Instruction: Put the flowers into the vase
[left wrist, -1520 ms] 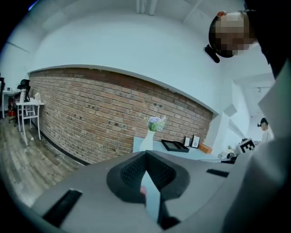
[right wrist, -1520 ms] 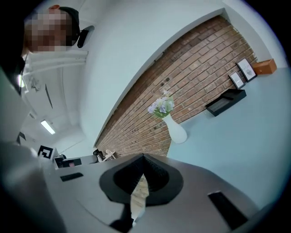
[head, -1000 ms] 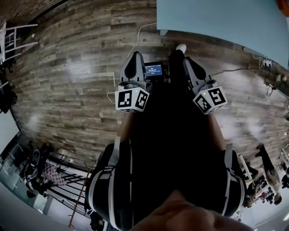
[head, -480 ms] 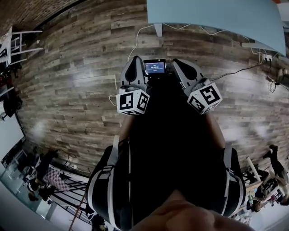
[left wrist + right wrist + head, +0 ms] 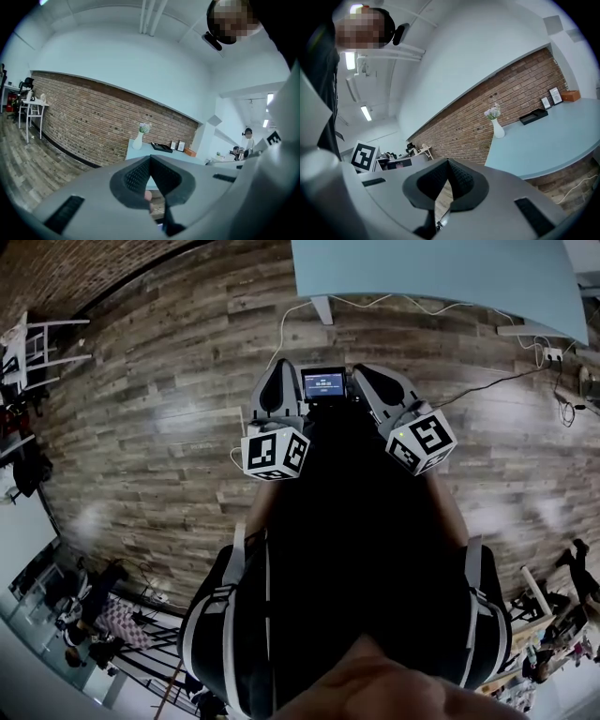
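Head view has my left claw (image 5: 279,371) and right claw (image 5: 367,373) side by side above the plank floor (image 5: 141,427), both pressed together, pinching nothing. The flowers (image 5: 492,112) stand in the white vase (image 5: 498,130) at the tabletop's (image 5: 553,136) far edge, by the brick wall (image 5: 464,126).

the head view looks steeply down on the left gripper (image 5: 278,371), the right gripper (image 5: 370,376) and the wood floor (image 5: 141,446). each gripper view sits close behind its own jaws, facing about level toward the far brick wall (image 5: 93,117), table (image 5: 185,154) and vase (image 5: 138,140), shared by both.
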A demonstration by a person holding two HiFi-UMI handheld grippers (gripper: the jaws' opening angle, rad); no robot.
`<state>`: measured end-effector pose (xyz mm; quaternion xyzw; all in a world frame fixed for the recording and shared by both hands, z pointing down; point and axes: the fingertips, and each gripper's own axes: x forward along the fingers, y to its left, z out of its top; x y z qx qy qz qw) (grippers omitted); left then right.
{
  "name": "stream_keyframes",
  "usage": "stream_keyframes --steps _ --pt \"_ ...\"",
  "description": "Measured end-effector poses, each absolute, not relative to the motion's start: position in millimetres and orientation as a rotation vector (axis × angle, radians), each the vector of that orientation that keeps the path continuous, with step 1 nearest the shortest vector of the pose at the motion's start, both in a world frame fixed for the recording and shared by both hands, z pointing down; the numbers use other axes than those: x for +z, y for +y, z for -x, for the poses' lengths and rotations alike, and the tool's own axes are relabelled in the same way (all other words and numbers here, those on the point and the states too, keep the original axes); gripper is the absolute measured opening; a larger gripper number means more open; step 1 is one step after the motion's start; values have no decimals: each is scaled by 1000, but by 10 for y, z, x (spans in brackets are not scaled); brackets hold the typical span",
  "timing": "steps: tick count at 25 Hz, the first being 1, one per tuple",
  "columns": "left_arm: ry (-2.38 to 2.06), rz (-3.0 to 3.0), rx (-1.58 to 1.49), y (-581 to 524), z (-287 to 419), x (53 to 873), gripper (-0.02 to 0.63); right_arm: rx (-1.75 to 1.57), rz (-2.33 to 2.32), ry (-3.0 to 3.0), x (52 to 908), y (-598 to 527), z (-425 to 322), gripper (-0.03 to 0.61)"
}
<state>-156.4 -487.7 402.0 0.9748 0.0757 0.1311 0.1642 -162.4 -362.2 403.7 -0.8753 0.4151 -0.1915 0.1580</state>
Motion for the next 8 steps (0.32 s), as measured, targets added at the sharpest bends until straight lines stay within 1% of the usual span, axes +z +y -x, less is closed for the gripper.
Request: stream_keyframes --steps 8 --pt "231 -2753 366 -5070 1336 4069 46 -577 2523 1159 4119 -3740 1407 17"
